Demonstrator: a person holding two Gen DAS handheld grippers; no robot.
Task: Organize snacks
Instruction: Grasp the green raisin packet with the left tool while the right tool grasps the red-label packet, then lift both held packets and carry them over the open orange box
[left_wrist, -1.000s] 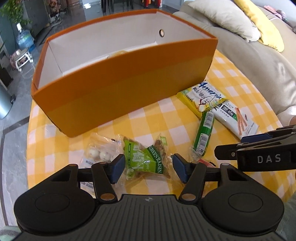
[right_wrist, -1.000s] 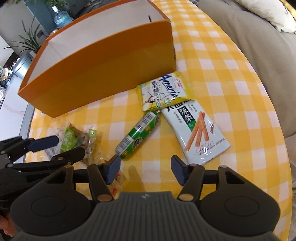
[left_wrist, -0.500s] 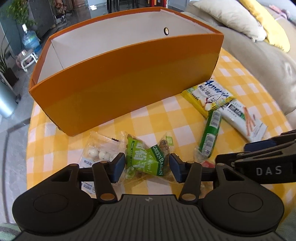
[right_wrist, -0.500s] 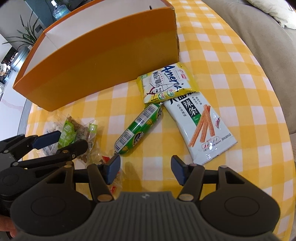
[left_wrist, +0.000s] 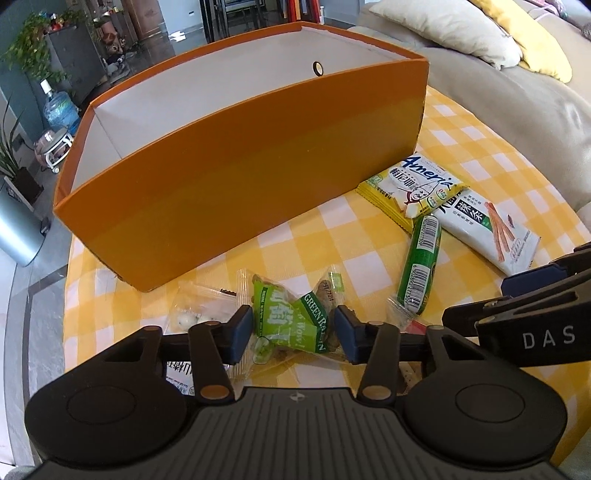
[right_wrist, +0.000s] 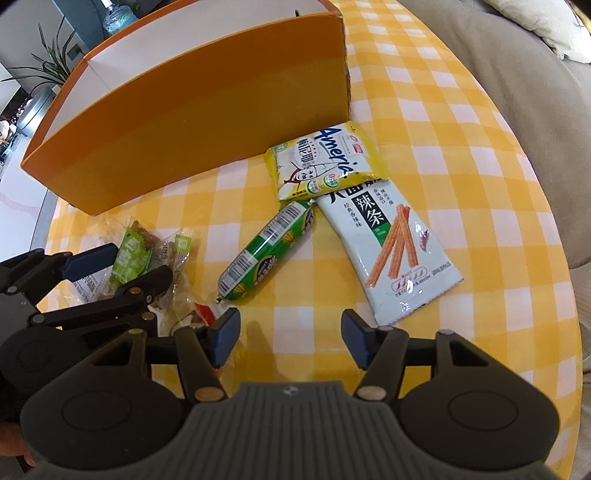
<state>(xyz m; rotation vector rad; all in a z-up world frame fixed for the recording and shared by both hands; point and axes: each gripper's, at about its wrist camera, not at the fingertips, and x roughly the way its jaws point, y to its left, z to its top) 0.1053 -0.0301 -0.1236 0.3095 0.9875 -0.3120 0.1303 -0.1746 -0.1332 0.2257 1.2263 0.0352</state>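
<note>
A big orange box (left_wrist: 240, 177) with a white inside stands on the yellow checked table. In front of it lie a green raisin packet (left_wrist: 291, 321), a clear packet of white candies (left_wrist: 199, 310), a green sausage stick (left_wrist: 421, 269), a yellow Ameria packet (left_wrist: 413, 188) and a white spicy-strip packet (left_wrist: 487, 229). My left gripper (left_wrist: 293, 334) has closed onto the green raisin packet, its pads against both sides. My right gripper (right_wrist: 288, 339) is open and empty above bare cloth, in front of the sausage stick (right_wrist: 266, 254) and the white packet (right_wrist: 391, 251).
A red-and-clear wrapper (right_wrist: 203, 314) lies by my right gripper's left finger. A beige sofa (left_wrist: 498, 85) with cushions borders the table on the right. The table's edge drops to the floor on the left (left_wrist: 70, 266).
My left gripper's fingers have narrowed from wide open onto the raisin packet. The right gripper has drifted slightly and stays open.
</note>
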